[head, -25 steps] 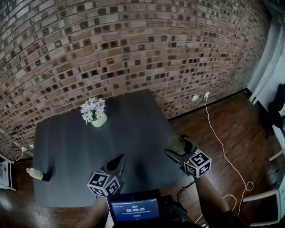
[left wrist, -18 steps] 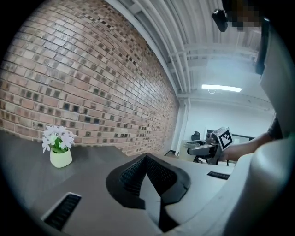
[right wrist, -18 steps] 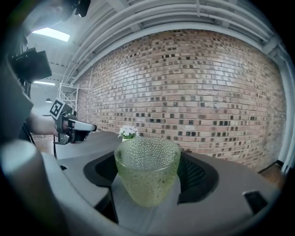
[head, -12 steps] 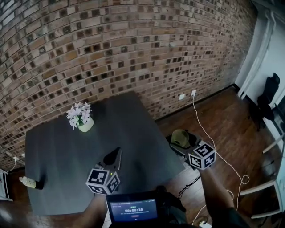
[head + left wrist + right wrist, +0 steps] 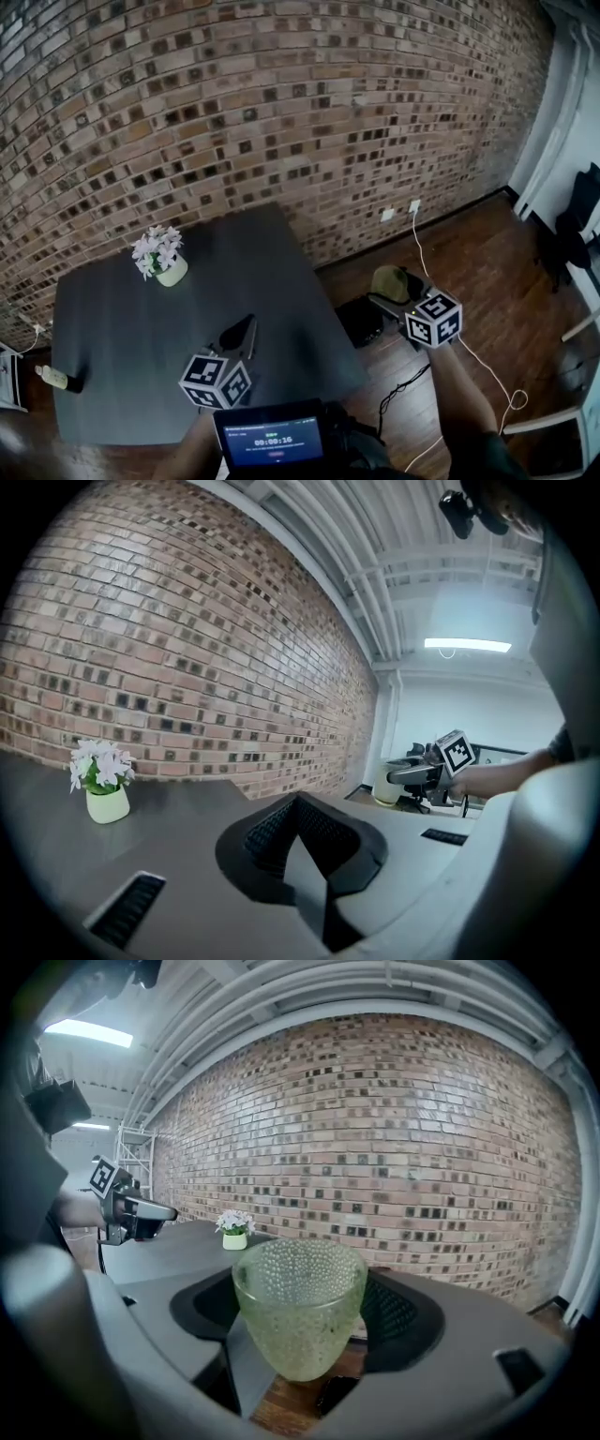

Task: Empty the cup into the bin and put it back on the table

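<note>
Cup in play: the pale green dimpled glass cup (image 5: pixel 300 1321) sits upright in the right tongs (image 5: pixel 398 298), pinched at its sides. The jaws stand wide because the cup itself is wide. It's held out past the corner of the dark grey bench (image 5: pixel 141 319), above the wooden floor (image 5: pixel 487 272). It's kept mouth-up, sensibly, so nothing spills short of the target. Whether anything is inside, I can't make out through that bumpy glass. On the floor, just beside the bench edge and near the cup in the head view, lies a black boxy container (image 5: pixel 361 321), very likely the bin. So the carry looks nearly there and the tip-out is not yet done; the next move calls for a roll of the wrist right over that opening. The left tongs (image 5: pixel 302 841) hover over the bench, jaws pressed together on nothing, parked out of the way. The little white pot of white flowers (image 5: pixel 159 261) stands well apart from all this, back near the brick wall (image 5: pixel 281 112).
</note>
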